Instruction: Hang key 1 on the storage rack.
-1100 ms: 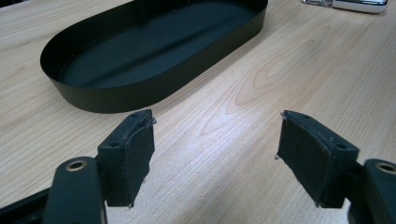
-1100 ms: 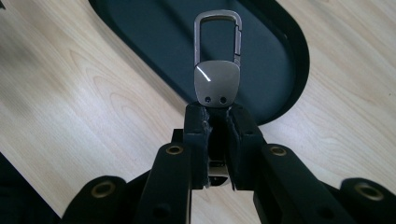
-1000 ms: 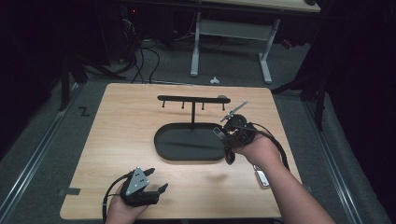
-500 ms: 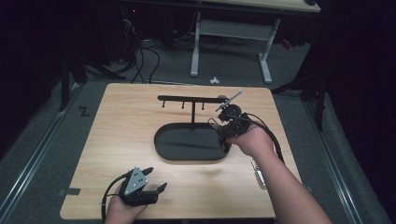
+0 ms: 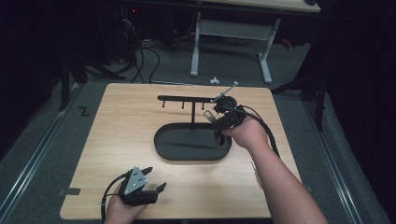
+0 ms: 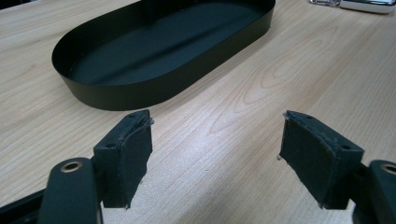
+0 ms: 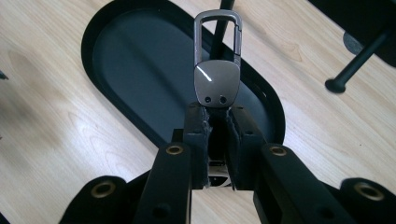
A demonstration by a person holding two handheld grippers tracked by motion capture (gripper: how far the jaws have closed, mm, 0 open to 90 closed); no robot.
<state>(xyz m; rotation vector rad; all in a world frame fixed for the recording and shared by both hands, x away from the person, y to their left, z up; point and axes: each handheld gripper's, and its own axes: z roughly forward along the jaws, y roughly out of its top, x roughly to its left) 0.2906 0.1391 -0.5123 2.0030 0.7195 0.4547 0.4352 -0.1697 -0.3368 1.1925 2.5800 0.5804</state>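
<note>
A black stand has an oval tray base (image 5: 192, 142) and a post carrying a crossbar (image 5: 187, 98) with small hooks. My right gripper (image 5: 219, 111) hovers over the tray's right end, by the right end of the crossbar. It is shut on a silver carabiner key clip (image 7: 217, 70), whose loop sticks out past the fingertips (image 7: 196, 116) over the tray (image 7: 140, 70). A hook peg (image 7: 348, 70) shows to the upper right. My left gripper (image 5: 155, 178) rests near the table's front left, open (image 6: 215, 144) with nothing between its pads, facing the tray (image 6: 154, 46).
A small silver object (image 6: 369, 4) lies on the wooden table to the right of the tray, partly under the right forearm. A desk frame and cables stand on the floor beyond the table's far edge.
The right hand has carried the clip away from me and slightly up, from the tray's right side toward the crossbar's right end. The left gripper has stayed put.
</note>
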